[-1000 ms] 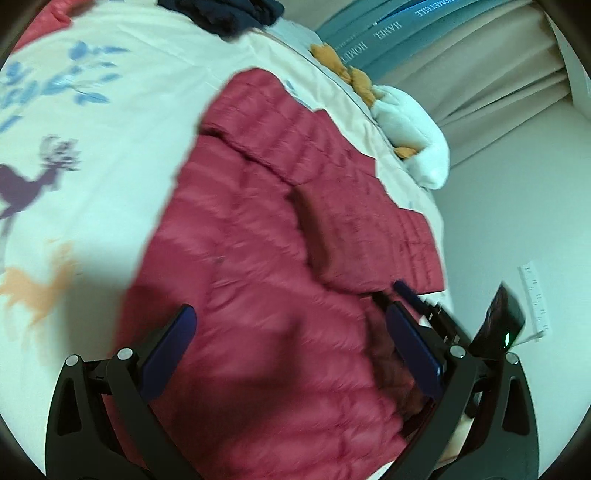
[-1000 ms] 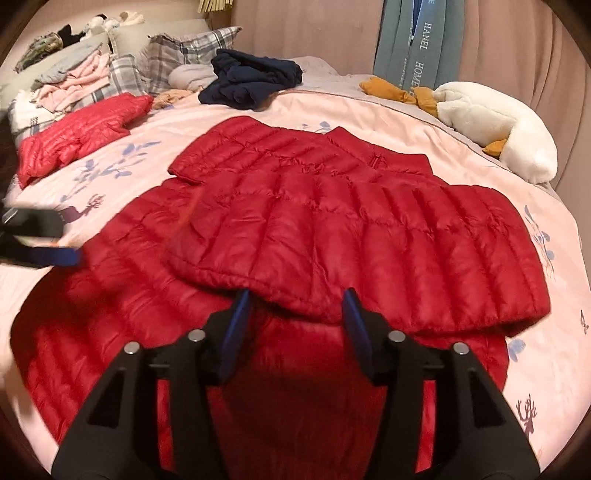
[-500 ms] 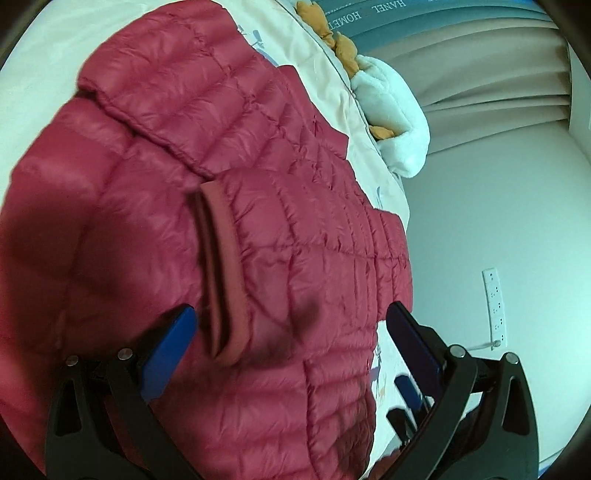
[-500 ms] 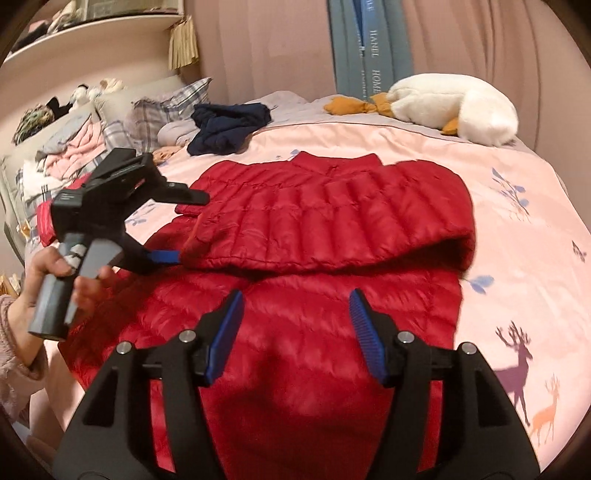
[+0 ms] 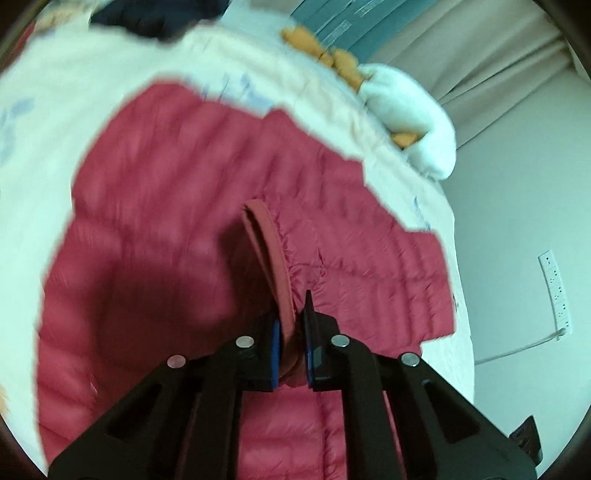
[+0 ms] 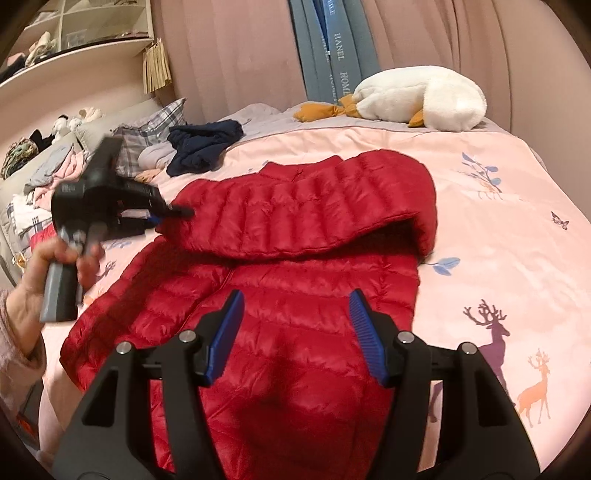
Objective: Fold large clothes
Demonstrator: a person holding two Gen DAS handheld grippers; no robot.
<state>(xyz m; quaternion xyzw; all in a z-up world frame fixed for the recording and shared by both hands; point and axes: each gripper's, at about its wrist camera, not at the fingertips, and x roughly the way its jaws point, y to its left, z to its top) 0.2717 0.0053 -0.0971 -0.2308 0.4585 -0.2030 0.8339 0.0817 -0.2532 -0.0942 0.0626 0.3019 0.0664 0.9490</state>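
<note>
Left gripper: blue-padded jaws pressed together on the banded cuff of a sleeve of the red down jacket, the cuff standing up out of the pinch; seen from the right wrist view, this gripper sits at the jacket's left edge, its grey handle gripped in the person's left hand, wrist in a pale fuzzy sleeve. Right gripper: jaws wide apart, holding nothing, hovering over the lower body of the jacket; contact with the fabric cannot be told. Jacket: lying flat on the pink deer-print bedspread, upper part folded over the body, forming a thick rounded fold across the middle. Beyond, on the bed: a crumpled navy garment, a plaid pillow, a white plush goose with orange feet. At far left, stacked clothes; above, an open cubby shelf holding small items, too blurred to identify. Behind, curtains.
</note>
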